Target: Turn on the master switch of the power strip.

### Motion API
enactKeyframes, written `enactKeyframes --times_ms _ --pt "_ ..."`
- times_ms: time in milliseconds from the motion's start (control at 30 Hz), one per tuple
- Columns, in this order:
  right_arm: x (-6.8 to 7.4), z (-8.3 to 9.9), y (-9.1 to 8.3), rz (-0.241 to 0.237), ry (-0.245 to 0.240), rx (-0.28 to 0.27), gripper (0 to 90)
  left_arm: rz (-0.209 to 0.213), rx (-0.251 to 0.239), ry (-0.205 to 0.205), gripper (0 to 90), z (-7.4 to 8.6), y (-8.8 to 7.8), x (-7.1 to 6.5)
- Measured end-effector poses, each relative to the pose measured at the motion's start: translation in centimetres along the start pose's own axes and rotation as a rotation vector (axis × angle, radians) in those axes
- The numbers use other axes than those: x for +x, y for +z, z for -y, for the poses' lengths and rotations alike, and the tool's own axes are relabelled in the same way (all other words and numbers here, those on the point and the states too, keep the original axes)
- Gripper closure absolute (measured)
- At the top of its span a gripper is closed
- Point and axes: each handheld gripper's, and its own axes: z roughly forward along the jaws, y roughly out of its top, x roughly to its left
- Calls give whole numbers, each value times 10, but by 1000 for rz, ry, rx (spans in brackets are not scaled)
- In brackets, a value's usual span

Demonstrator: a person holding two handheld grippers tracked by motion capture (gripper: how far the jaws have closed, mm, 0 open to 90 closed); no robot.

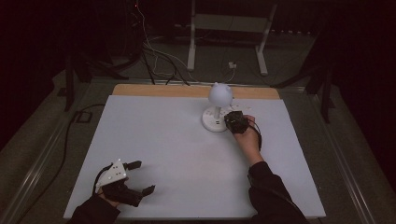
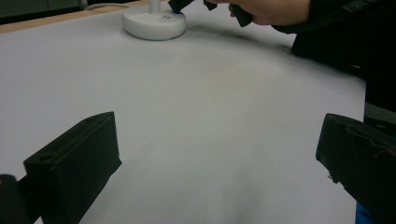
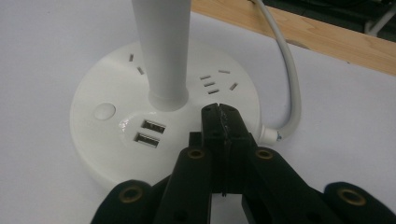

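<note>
Two grippers are at work over a white table [image 1: 154, 140]. Nearest the person, the left gripper [image 1: 140, 178] sits low at the near left corner, held in the left hand [image 1: 112, 193] with its grey plate on top; its jaws stand wide apart with nothing between them, and in the left gripper view they frame bare table at the bottom corners. Farther in, right of the middle, the right hand [image 1: 247, 140] reaches forward from a dark sleeve [image 1: 271, 191] and carries the right gripper [image 3: 219, 116] to the lamp [image 1: 218, 109]. In the right gripper view its jaws are pressed together, holding nothing, and their tips rest on or just over the top of the round white base [image 3: 112, 140], just right of the stem [image 3: 163, 51]; whether they touch it I cannot tell. On the base, two USB ports [image 3: 149, 133] lie just left of the tips, a round button [image 3: 104, 112] farther left, and socket slots [image 3: 215, 83] beyond. A white cord [image 3: 285, 65] leaves the base at the right and runs back toward the wooden edge [image 1: 187, 90]. The lamp's round white head [image 1: 220, 94] stands over the base, toward the far edge of the table.
</note>
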Motion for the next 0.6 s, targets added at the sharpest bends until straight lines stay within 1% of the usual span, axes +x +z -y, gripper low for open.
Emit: enactKeyframes --times_ms 167,367,400,433,467,533,567,600 --pt "3 -1 1 17 -21 9 900 0 -1 1 0 0 0 0" --pt "4 -2 1 23 -22 18 900 1 -1 2 1 0 0 0" --pt "4 -2 1 26 -31 20 900 0 -2 2 0 0 0 0" --pt "4 -3 1 28 -19 20 900 0 -4 2 1 0 0 0" --pt "5 -3 1 35 -31 22 900 -2 -4 3 1 0 -1 0" --pt "5 -3 1 38 -35 21 900 -3 -6 0 0 0 -1 0" --pt "5 -3 0 37 -31 3 900 -3 -6 0 1 0 -1 1" --pt "5 -3 0 37 -31 3 900 -3 -5 1 1 0 -1 1"
